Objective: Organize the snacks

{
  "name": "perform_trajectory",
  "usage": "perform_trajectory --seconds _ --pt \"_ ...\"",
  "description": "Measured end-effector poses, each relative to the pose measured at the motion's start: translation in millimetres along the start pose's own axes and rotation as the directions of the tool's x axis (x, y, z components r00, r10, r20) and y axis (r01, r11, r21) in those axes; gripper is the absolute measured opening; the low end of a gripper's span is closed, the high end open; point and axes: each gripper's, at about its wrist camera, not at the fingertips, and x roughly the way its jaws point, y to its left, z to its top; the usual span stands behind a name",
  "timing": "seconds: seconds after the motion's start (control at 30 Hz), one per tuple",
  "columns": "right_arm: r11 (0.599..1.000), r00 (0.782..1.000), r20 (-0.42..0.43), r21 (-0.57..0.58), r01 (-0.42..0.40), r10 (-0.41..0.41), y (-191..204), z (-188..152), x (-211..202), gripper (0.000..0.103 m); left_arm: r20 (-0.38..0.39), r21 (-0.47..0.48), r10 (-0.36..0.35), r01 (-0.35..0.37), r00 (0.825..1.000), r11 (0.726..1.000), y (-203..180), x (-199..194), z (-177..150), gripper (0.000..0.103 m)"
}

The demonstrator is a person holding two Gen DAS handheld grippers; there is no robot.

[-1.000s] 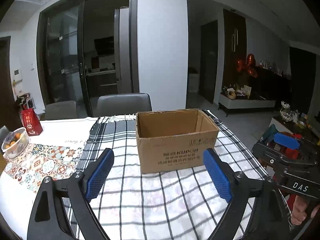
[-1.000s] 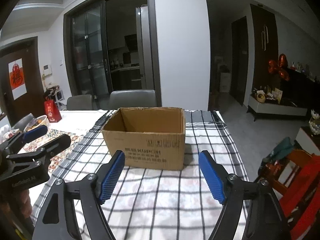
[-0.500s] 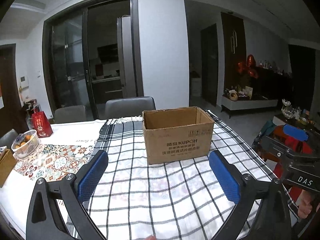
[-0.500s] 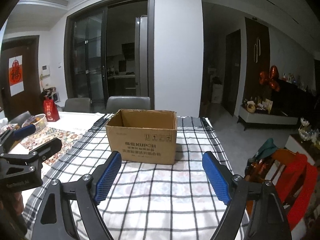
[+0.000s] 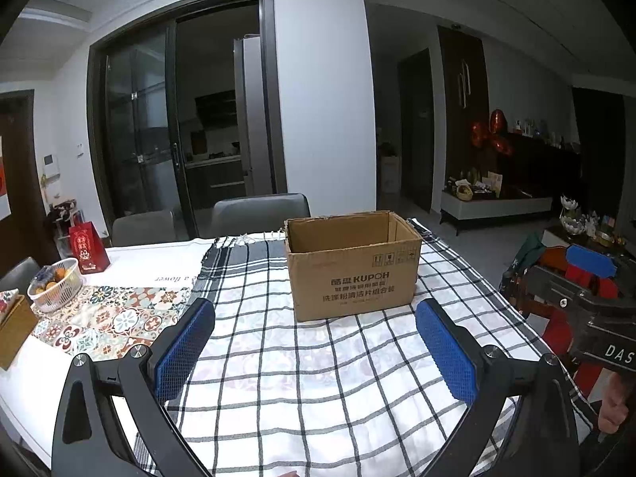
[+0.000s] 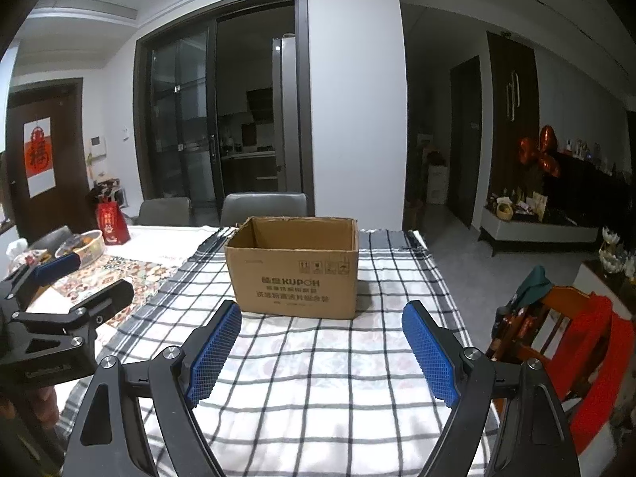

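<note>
Cardboard box (image 5: 351, 266), open-topped, upright on checked cloth (image 5: 318, 377), straight ahead of left gripper (image 5: 316, 351) and a little beyond its fingertips, not touching. Inside of box mostly hidden; no snacks made out. Left gripper spread wide, blue pads (image 5: 185, 351) apart, nothing between them but cloth. Right gripper (image 6: 322, 351) likewise agape and empty, box ahead of it too, just past the pads. Off to the left of left gripper: wire basket (image 5: 55, 284) with fruit, red gift bag (image 5: 88, 247) behind it, patterned runner (image 5: 107, 318) beneath. Grey chair (image 5: 260, 212) beyond the box.
</note>
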Motion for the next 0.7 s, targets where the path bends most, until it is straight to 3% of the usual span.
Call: perform_trajectory --seconds 0.7 --pt "1.0 1.0 0.005 -0.007 -0.01 0.01 0 -1 -12 0.084 0.022 0.006 -0.003 0.003 1.0 1.0 -3 -11 4 0.103"
